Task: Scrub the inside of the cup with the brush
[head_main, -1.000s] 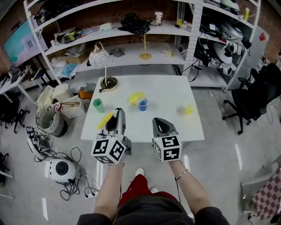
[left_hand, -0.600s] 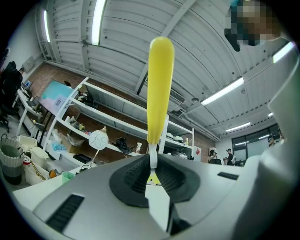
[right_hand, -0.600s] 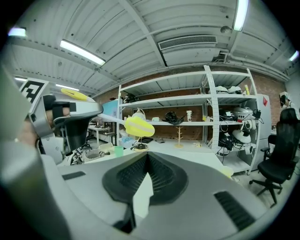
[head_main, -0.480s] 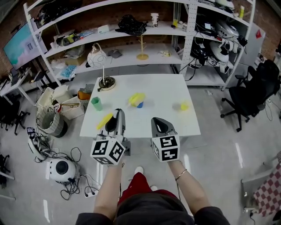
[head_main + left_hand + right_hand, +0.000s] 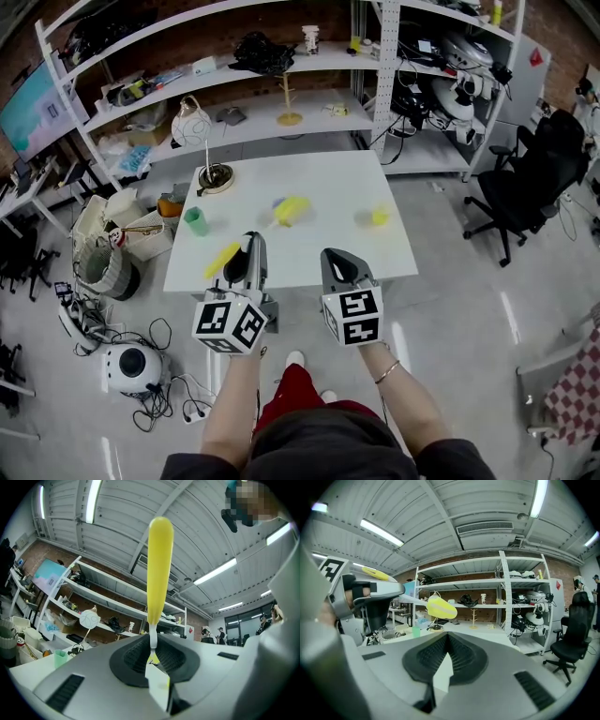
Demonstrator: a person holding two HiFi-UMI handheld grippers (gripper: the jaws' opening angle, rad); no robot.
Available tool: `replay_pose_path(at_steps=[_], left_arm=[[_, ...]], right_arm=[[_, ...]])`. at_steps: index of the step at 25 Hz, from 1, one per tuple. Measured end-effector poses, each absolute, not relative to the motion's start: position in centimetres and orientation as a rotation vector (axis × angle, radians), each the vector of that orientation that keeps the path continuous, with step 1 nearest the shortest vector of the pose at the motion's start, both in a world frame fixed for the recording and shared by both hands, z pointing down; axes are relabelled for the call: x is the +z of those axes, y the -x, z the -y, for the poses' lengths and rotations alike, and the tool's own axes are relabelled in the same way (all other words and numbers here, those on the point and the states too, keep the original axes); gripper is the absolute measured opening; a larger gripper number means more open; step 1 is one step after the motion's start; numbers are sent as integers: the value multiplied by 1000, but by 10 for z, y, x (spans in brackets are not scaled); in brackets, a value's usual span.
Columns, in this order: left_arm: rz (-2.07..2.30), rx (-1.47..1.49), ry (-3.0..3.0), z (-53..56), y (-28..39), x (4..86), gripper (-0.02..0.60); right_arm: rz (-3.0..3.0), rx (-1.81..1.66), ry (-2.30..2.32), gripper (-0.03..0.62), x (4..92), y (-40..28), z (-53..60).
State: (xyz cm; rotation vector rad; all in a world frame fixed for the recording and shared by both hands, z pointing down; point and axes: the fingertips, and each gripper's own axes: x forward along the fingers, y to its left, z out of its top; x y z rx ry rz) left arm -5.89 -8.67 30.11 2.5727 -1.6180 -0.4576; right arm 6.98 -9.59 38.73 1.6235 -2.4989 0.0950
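Standing on the white counter (image 5: 319, 248) ahead of the left gripper (image 5: 247, 246), a blue cup (image 5: 277, 202) was seen, mostly hidden behind the yellow head of the brush (image 5: 159, 573); what it held could not be told. A green cup (image 5: 195, 221) was set upright further to the left of that gripper, near the counter's left edge, and its inside could not be made out either. On the floor beside the counter, out to the left of the left gripper, a woven basket (image 5: 103, 269) was placed among boxes and cables.

The brush was pinched by the left gripper at its thin white stem, with the yellow head carried ahead of the jaws, over the counter, and a yellow handle end projecting to the gripper's left. The right gripper (image 5: 337, 261) was held just beside the left one, its jaws pressed together with nothing between them.

A small yellow object (image 5: 379, 217) was left on the counter ahead of the right gripper, and a lamp (image 5: 212, 176) stood at the far left corner. Beyond the counter, white shelving (image 5: 281, 89) crowded with equipment was ranged along a brick wall. A black office chair (image 5: 525, 187) was parked far to the right of the right gripper, and a screen (image 5: 33, 105) was mounted at the far left.
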Motion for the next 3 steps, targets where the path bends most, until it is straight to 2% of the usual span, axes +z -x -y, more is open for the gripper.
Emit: replay_pose_path(at_steps=[3], left_arm=[[1608, -448, -2593, 81, 50, 299, 41]], right_arm=[[2497, 103, -1636, 18, 386, -77, 91]])
